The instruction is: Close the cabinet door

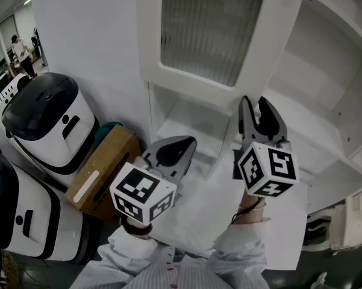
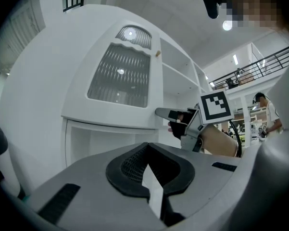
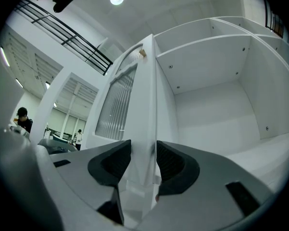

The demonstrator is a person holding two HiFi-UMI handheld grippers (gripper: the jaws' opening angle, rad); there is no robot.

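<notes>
Left claw: grey, two-jawed, jaws pressing together on nothing, idling low beside the door.
Right claw: gripping the free edge of the white cabinet door with ribbed glass pane, one jaw on each face.
Door: standing wide open from the white shelved cabinet.
Progress: edge being held; the whole closing swing apparently remaining.

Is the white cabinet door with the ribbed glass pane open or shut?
Open: the white glass-paned door stands out, baring white shelves; right gripper clamps its edge.
</notes>
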